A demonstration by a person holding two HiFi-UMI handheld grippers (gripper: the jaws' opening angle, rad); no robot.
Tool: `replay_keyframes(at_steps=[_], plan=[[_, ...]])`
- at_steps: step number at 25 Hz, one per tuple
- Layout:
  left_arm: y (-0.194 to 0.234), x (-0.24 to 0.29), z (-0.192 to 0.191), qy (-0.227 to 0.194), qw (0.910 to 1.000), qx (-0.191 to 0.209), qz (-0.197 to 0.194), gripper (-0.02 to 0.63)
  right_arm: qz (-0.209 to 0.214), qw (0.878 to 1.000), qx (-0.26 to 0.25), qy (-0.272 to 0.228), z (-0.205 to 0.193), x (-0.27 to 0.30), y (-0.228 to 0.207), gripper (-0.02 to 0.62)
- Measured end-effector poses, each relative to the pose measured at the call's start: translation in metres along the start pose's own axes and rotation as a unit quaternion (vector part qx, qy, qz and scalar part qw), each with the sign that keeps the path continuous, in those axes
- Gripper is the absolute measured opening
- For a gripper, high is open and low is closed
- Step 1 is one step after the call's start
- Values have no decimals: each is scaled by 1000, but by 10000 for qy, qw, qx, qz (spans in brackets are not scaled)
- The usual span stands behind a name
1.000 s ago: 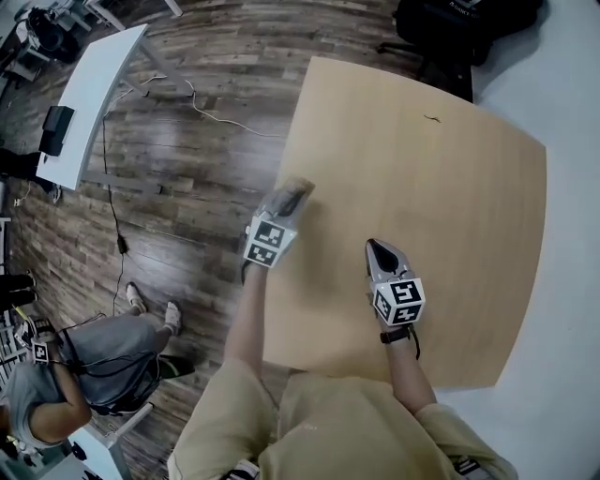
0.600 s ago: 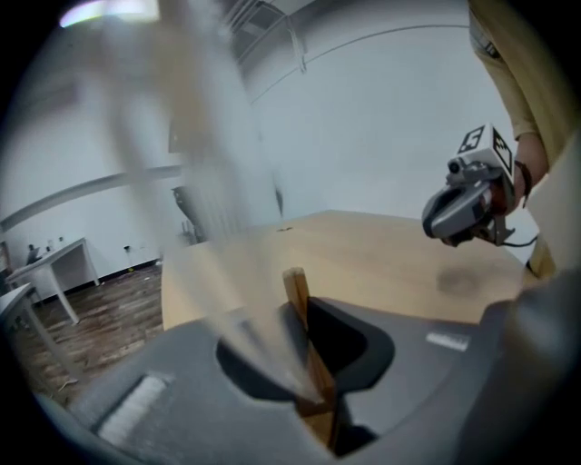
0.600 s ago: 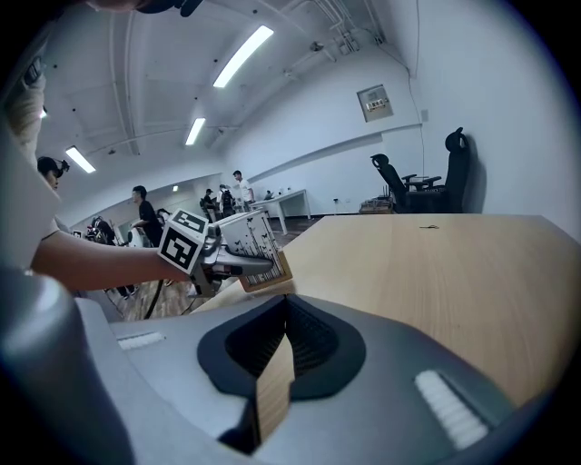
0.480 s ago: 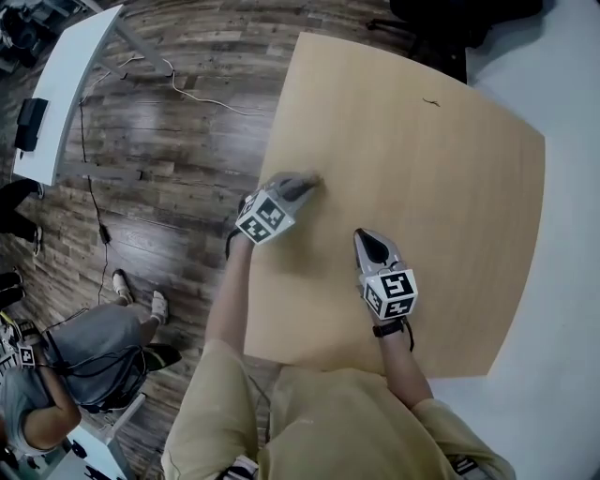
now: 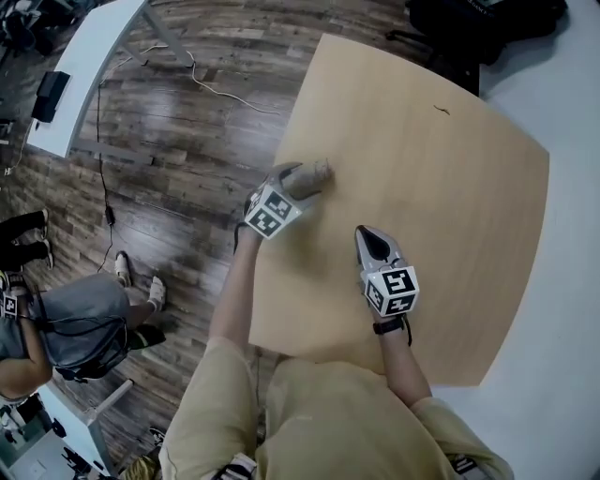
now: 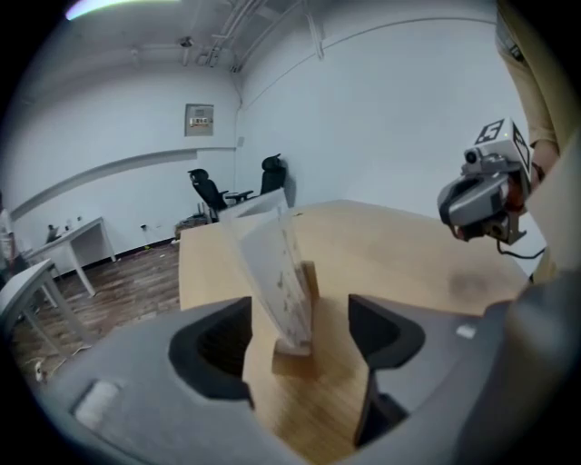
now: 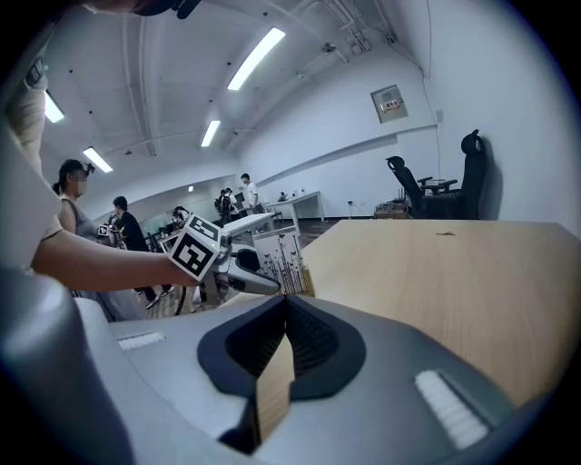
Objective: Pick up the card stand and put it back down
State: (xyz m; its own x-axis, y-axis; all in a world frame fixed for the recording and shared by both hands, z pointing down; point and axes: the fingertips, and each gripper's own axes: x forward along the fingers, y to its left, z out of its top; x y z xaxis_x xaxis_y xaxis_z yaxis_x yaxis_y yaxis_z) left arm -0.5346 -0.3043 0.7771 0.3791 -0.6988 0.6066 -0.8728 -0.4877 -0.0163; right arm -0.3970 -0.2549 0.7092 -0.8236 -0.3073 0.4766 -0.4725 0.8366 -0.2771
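Note:
The card stand, a small wooden block bearing an upright printed card, stands on the light wooden table near its left edge. My left gripper has its jaws on either side of the stand; they are opening, with a gap on each side and no pad pressing. From above, the card stand shows just past the left gripper. My right gripper rests low over the table nearer the front, shut and empty. The right gripper view looks across at the card stand and the left gripper.
A small dark mark lies on the table's far part. Dark wood floor with a cable runs left of the table. A white desk stands far left. A seated person is at lower left. Black chairs stand beyond the far edge.
The left gripper has moved right, farther in over the table from its left edge, and the card stand now shows beyond its tip. The right gripper has barely shifted.

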Motion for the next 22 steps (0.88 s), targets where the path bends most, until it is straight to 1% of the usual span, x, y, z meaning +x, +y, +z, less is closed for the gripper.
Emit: replay_keyframes(at_steps=[4, 7, 8, 10, 12, 17, 22], plan=[[-18, -43, 6, -149, 9971, -334, 662, 334, 219, 9996, -102, -163, 11, -25, 15, 6], [-50, -82, 16, -405, 9909, -650, 1107, 333, 347, 9988, -178, -301, 16, -54, 30, 6], [-62, -96, 20, -533, 9874, -794, 1264, 323, 391, 9984, -204, -350, 17, -64, 35, 6], [-87, -124, 31, -850, 9774, -1111, 1582, 265, 483, 9974, -263, -464, 20, -86, 46, 6], [-115, -150, 44, -1128, 9669, -1338, 1856, 237, 570, 9960, -348, -600, 23, -109, 56, 6], [-189, -190, 84, -1453, 9511, -1379, 2353, 190, 772, 9913, -587, -895, 27, -169, 70, 6], [-259, -210, 122, -1804, 9379, -1318, 2654, 145, 901, 9863, -784, -1139, 26, -221, 77, 6]])
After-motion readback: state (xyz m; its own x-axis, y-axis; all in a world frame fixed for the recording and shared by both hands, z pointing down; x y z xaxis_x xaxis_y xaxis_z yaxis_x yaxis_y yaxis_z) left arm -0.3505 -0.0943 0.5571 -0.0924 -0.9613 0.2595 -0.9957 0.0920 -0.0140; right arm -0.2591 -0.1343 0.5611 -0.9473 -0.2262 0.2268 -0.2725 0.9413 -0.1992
